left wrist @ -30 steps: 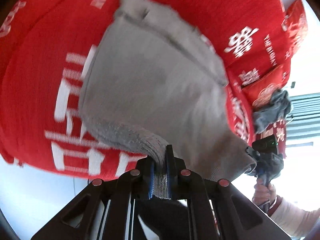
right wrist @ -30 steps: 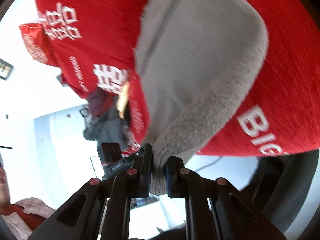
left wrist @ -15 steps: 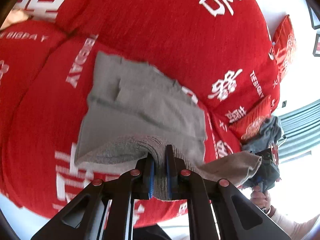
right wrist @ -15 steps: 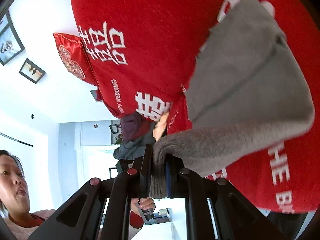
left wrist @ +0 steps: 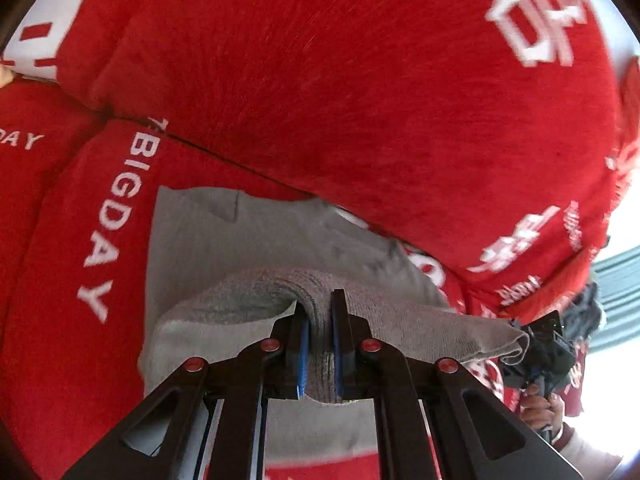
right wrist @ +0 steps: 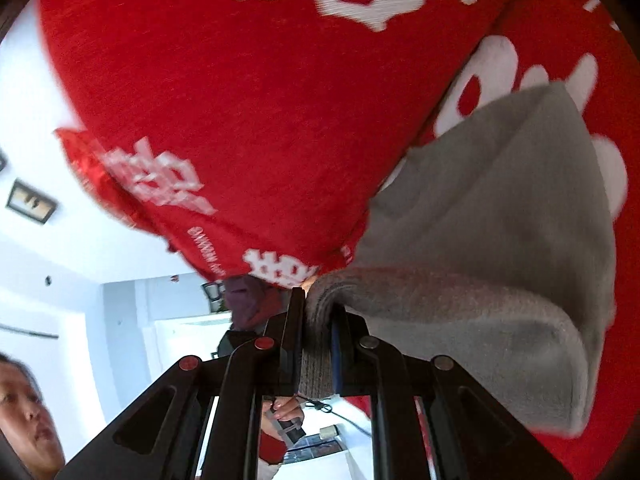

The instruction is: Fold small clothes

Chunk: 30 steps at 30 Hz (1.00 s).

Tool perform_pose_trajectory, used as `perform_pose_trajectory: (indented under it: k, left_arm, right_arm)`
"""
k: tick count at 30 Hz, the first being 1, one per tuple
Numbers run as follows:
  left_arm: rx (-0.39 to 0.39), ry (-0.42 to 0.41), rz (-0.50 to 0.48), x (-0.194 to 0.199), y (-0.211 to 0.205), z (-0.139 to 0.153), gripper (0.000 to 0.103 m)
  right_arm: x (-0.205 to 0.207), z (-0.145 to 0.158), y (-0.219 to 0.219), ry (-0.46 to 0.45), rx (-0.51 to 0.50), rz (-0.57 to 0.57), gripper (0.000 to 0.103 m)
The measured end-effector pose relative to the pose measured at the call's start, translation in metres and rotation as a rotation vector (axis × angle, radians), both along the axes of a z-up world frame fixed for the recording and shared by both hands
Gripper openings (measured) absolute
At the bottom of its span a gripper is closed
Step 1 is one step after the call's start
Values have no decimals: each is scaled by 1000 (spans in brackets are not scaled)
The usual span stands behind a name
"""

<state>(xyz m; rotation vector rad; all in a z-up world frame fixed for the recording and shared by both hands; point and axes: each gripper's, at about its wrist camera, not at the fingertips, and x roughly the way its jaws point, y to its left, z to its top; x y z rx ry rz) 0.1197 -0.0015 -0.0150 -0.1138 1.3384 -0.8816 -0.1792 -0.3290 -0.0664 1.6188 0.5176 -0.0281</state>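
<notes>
So basically the grey garment (left wrist: 256,236) is lying on the red cushion (left wrist: 360,112), its ribbed edge stretching sideways between both tools. Left gripper (left wrist: 319,344) and right gripper (right wrist: 316,344) are each pinching that hem tight, with the loose body trailing toward the cushion's back.

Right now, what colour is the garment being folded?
Plain grey garment, seen best in the left wrist view.

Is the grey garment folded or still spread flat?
Partly folded: the grey garment has its ribbed edge doubled over the lower layer, pinched by the left tool and right tool.
</notes>
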Motion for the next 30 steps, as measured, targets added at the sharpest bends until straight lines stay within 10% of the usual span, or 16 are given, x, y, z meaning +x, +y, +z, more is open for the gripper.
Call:
perform_pose_trajectory:
  k: [13,16,17,24,30]
  left_arm:
    - [283,-22,69,24,-46,-66,22]
    - [339,-147,57,13,-52,-44,85]
    - [357,-204,64,9,-52,-34,100]
    - [358,-229,7,-5,-50,-11,100]
    - [354,-146,-107,-21,-76,-40,100]
  right_arm:
    - [34,-83,-50,207,78,7,24]
    - [35,-69,-51,213,56,17,67]
    - [35,-57,-52,211,13,22,67]
    - [41,-7,-41,287,-235,132,44]
    - [62,-35,-33,394,-273,227,43]
